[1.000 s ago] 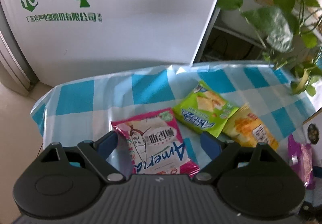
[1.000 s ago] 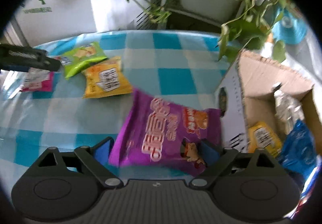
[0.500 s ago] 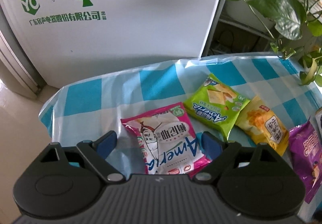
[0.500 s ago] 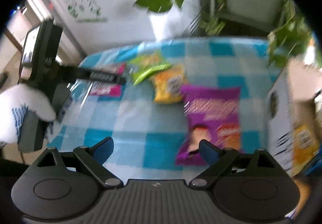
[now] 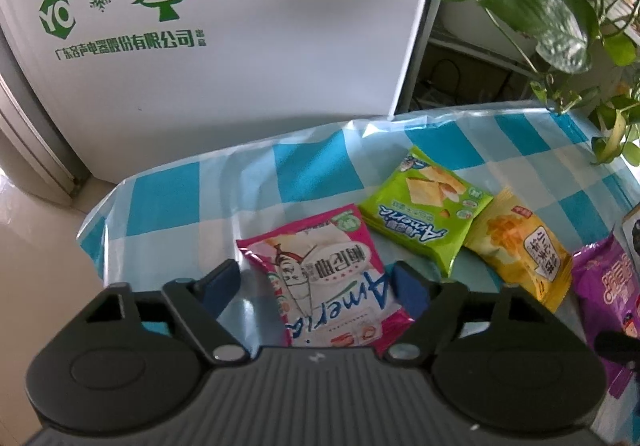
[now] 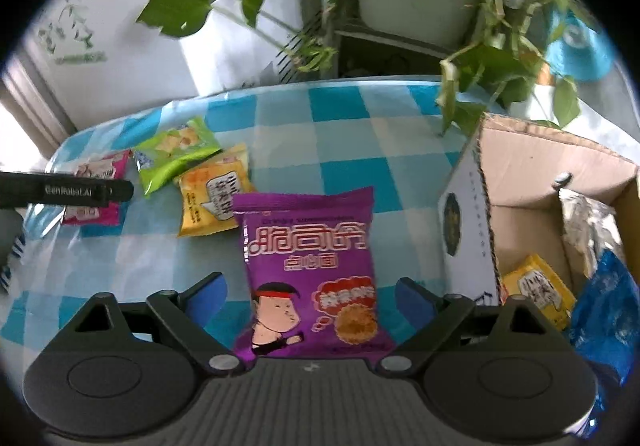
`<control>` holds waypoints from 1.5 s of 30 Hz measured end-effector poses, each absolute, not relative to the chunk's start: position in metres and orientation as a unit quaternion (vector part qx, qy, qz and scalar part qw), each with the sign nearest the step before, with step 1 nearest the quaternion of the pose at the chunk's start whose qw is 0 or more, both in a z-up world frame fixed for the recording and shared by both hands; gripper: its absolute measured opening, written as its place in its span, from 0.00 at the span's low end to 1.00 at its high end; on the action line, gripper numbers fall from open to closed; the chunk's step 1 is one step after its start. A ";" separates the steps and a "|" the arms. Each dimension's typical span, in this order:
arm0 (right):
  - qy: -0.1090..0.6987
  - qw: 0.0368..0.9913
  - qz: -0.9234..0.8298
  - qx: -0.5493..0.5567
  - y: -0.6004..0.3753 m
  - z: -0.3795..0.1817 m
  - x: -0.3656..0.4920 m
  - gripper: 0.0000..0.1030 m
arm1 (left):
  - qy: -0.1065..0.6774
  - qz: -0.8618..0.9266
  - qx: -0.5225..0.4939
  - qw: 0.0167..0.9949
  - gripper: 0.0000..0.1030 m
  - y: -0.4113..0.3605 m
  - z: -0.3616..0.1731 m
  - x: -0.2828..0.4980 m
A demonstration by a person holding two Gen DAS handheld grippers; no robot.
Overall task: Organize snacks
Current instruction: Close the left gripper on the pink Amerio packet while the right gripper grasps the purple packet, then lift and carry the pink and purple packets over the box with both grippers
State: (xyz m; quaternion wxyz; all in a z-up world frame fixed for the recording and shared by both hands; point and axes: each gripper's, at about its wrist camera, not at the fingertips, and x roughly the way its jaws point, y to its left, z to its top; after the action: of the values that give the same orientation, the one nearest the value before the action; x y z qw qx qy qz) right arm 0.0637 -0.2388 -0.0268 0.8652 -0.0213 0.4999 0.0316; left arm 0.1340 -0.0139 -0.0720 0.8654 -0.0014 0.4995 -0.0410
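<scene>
left fingers (image 5: 316, 288): closing around pink packet (image 5: 328, 282) | right fingers (image 6: 310, 300): apart, straddling purple packet (image 6: 310, 270)

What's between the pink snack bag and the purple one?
The green bag and the yellow bag lie between the pink bag and the purple bag, clearest in the right wrist view.

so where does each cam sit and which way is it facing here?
Left wrist: on the left gripper, looking down along its blue fingers at the pink snack bag between them; its jaws have just been closing. Only the gripper's own body shows.
Right wrist: on the right gripper, angled down at the purple snack bag between open jaws, cardboard box to its right. The left gripper's finger pokes in at the left edge.
Shared: checkered tablecloth, pink, purple, green and yellow bags.
</scene>
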 end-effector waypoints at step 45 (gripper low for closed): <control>0.515 0.854 0.078 -0.013 -0.214 -0.023 0.058 0.71 | 0.463 -0.034 -0.029 0.885 0.49 -0.001 -0.044 0.116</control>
State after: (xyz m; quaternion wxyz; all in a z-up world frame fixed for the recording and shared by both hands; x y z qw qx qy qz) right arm 0.0577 -0.2143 -0.0234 0.8536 -0.0126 0.5149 0.0780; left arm 0.1160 -0.0014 -0.0435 0.8852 -0.0289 0.4630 -0.0343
